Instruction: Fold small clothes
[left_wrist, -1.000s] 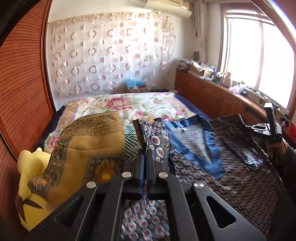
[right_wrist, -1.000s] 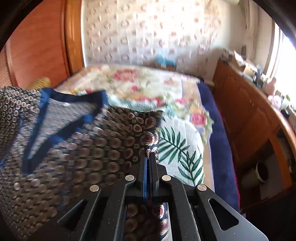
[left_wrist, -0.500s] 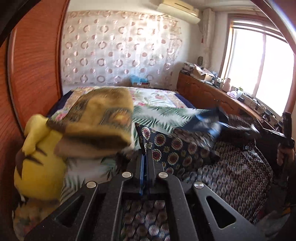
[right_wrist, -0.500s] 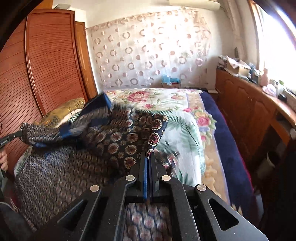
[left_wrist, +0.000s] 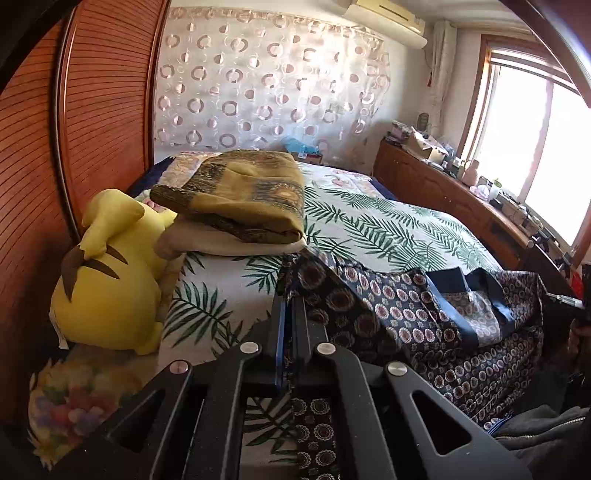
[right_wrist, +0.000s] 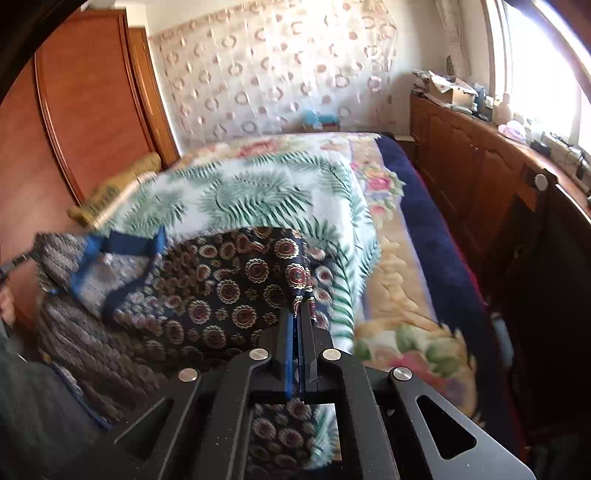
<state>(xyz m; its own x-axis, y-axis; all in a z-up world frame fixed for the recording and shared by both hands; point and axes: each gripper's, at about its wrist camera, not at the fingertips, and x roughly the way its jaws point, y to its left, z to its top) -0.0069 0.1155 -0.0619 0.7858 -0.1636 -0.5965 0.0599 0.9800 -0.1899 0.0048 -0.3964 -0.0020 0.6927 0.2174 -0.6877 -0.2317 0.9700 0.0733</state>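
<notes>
My left gripper jaws opening, dark medallion-print garment between them, lower centre of frame, my right gripper clamped on the same garment, palm-leaf bedspread beneath.

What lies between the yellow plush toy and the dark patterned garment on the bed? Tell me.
Only bare leaf-print bedspread separates the yellow plush toy from the dark patterned garment; the left wrist view shows it.

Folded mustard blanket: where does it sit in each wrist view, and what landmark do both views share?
Left wrist: the mustard blanket lies upper centre-left, stacked on a cream layer behind the yellow plush toy.
Right wrist: only a blurred strip of it shows at the left edge of the bed, beside the wardrobe.
Shared landmark: the circle-patterned curtain behind the bed.
</notes>
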